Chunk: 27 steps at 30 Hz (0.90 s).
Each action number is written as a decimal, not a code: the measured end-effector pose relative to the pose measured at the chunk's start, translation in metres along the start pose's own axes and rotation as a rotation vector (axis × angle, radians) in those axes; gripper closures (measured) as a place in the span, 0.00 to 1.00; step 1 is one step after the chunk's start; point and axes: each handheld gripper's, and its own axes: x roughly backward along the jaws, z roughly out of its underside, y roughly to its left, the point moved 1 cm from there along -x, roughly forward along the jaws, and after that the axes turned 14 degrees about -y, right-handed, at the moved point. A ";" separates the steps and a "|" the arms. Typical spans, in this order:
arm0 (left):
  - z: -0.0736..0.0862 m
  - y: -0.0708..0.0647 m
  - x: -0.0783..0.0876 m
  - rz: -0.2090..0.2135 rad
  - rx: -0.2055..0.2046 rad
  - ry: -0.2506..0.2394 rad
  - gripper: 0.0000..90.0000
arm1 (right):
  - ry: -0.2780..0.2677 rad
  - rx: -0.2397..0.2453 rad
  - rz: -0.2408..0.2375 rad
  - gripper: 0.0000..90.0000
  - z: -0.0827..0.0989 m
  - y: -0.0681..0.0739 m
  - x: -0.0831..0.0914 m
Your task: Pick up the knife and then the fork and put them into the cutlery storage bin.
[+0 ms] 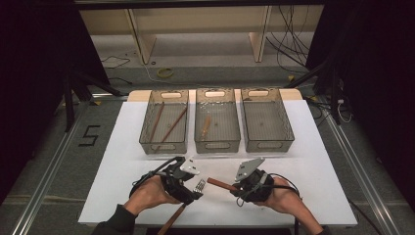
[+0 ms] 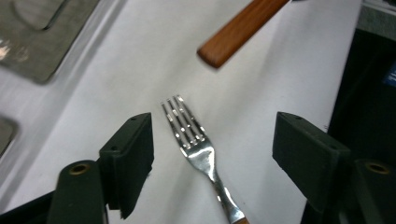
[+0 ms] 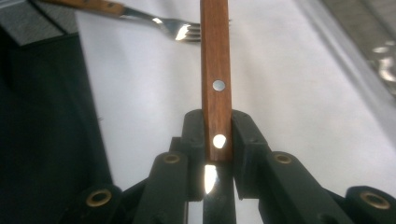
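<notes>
A fork [image 2: 191, 140] with a wooden handle lies on the white tabletop between the jaws of my left gripper [image 2: 212, 137], which stand wide apart and do not touch it. From above, the fork's tines [image 1: 199, 186] stick out past the left gripper [image 1: 197, 190] and its handle runs back toward the table's near edge. My right gripper [image 3: 218, 140] is shut on a wood-handled utensil [image 3: 215, 60] with rivets, near where the wood meets the metal. That handle [image 1: 220, 184] points left from the right gripper [image 1: 235, 188], its tip close to the fork's tines.
Three clear bins stand in a row at the back of the white table [image 1: 122, 161]. The left bin [image 1: 164, 147] holds two long brown-handled pieces, the middle bin [image 1: 218, 145] one, and the right bin [image 1: 270, 145] looks bare. Dark floor surrounds the table.
</notes>
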 end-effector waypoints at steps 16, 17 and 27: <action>0.023 0.012 0.015 -0.136 0.140 -0.187 0.23 | -0.092 -0.124 0.162 0.86 -0.003 -0.044 0.028; 0.025 0.013 0.016 -0.142 0.145 -0.196 0.23 | -0.098 -0.136 0.176 0.86 -0.004 -0.048 0.030; 0.041 0.017 0.021 -0.172 0.201 -0.270 0.21 | -0.148 -0.198 0.260 0.86 -0.014 -0.078 0.047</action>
